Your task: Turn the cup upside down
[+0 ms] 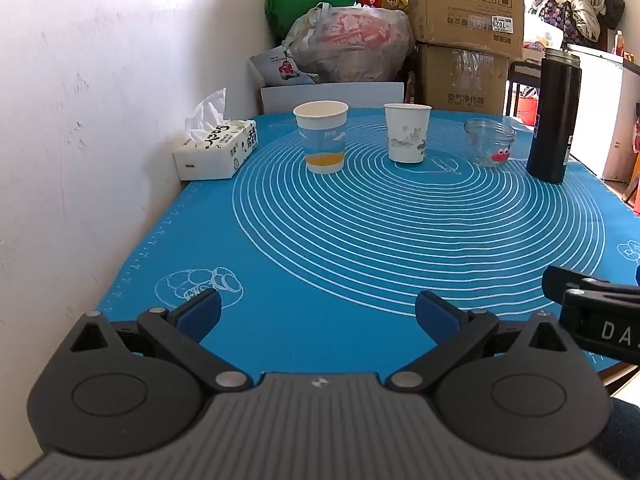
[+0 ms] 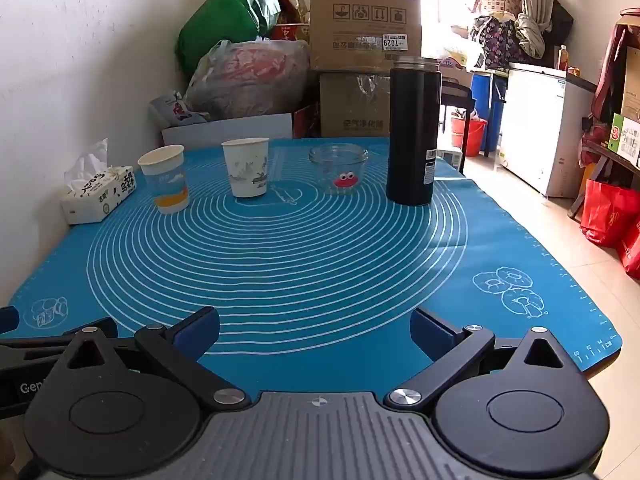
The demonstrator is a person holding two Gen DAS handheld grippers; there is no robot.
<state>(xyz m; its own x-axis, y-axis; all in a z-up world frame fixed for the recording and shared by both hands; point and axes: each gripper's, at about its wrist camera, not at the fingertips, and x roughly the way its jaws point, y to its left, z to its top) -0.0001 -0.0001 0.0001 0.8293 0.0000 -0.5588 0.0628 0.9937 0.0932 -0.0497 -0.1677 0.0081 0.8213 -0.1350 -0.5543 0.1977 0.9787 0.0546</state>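
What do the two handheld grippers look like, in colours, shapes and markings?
Both look alike. The left gripper has black linkage arms with silver pivot pins, dark blue finger pads, two round black housings and a grey ribbed body. The right gripper matches it; partial white lettering shows on each one's side in the other's view. No cables or sleeves show.

Far side of mat, left to right: tissue box by wall, paper cup, second paper cup, glass jar, flask. All upright, apart. Cardboard boxes stacked behind table.
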